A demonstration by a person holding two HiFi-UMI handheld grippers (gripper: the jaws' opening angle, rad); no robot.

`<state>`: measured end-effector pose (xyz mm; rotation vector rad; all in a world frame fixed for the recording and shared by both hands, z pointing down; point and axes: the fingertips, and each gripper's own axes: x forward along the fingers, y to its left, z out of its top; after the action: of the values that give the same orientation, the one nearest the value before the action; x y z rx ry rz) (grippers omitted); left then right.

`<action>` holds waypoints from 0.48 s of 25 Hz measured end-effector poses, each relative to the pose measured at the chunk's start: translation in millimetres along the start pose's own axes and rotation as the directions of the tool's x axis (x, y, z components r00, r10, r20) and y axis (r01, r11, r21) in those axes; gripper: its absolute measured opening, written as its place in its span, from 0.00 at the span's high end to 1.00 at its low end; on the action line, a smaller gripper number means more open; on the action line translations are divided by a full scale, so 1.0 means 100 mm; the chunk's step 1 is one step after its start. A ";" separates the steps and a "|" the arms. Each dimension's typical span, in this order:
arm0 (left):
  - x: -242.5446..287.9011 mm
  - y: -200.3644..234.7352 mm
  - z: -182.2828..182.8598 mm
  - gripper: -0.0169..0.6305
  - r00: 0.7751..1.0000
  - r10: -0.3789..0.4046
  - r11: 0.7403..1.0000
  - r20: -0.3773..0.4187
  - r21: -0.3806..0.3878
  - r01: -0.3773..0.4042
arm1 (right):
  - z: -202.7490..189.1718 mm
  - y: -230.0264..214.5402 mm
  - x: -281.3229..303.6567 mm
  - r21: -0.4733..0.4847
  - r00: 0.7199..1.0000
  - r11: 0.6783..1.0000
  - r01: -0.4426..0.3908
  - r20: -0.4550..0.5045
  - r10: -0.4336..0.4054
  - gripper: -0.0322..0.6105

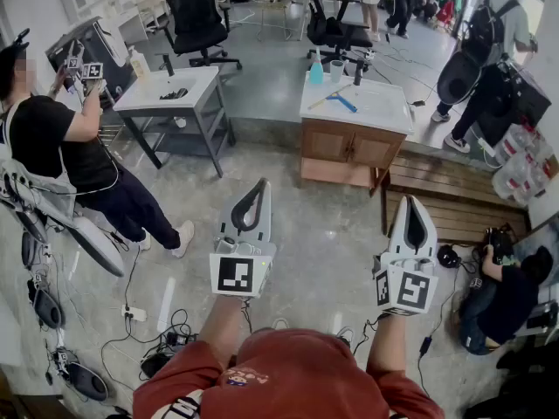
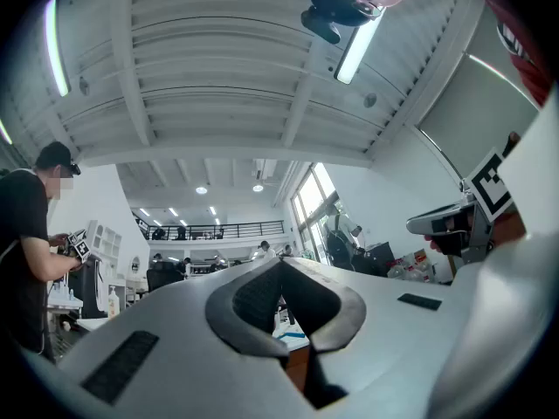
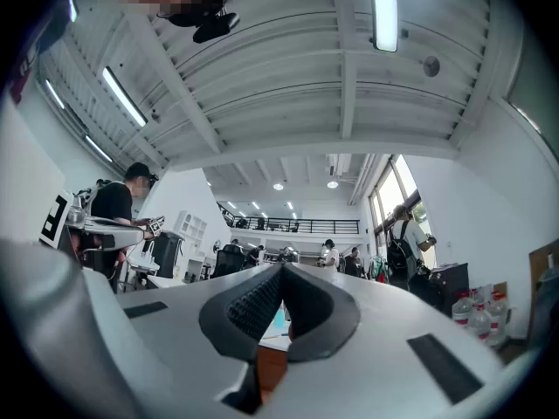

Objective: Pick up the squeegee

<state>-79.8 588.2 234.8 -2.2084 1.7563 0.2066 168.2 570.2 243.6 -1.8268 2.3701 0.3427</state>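
Note:
The squeegee [image 1: 339,100], with a blue handle and a pale strip, lies on the white top of a wooden cabinet [image 1: 349,151] across the floor. Both grippers are held up in front of me, well short of the cabinet and angled slightly upward. My left gripper [image 1: 260,186] is shut, its dark pads meeting at the tip with nothing between them [image 2: 281,264]. My right gripper [image 1: 411,202] is also shut and empty [image 3: 282,271]. Through both gripper views I see the cabinet top only as a sliver behind the jaws.
A blue bottle [image 1: 316,71], a cup [image 1: 336,70] and a faucet [image 1: 358,72] stand on the cabinet top. Left of it is a white sink table [image 1: 166,94] with a person [image 1: 61,147] beside it. Wooden steps [image 1: 441,195] and a crouching person [image 1: 502,299] are at the right. Cables [image 1: 148,321] lie on the floor.

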 end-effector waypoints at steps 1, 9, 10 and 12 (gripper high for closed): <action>0.00 0.03 -0.02 0.95 1.000 -0.001 1.000 0.001 -0.004 0.001 | -0.02 0.03 0.02 -0.002 1.000 1.000 -0.001 -0.001 0.001 0.94; -0.05 0.27 -0.15 0.95 1.000 0.000 1.000 -0.008 -0.021 0.000 | -0.13 0.34 0.15 -0.017 0.999 0.999 -0.028 -0.016 0.028 0.94; -0.05 0.32 -0.16 0.95 1.000 0.003 1.000 -0.007 -0.022 -0.003 | -0.14 0.38 0.18 -0.015 1.000 1.000 -0.026 -0.018 0.026 0.94; -0.07 0.42 -0.20 0.95 1.000 0.005 1.000 -0.011 -0.023 -0.005 | -0.17 0.46 0.20 -0.004 1.000 1.000 -0.017 -0.021 0.017 0.94</action>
<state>-123.6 580.0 249.5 -2.2253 1.7742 0.2169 119.3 557.8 259.8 -1.8214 2.4017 0.3321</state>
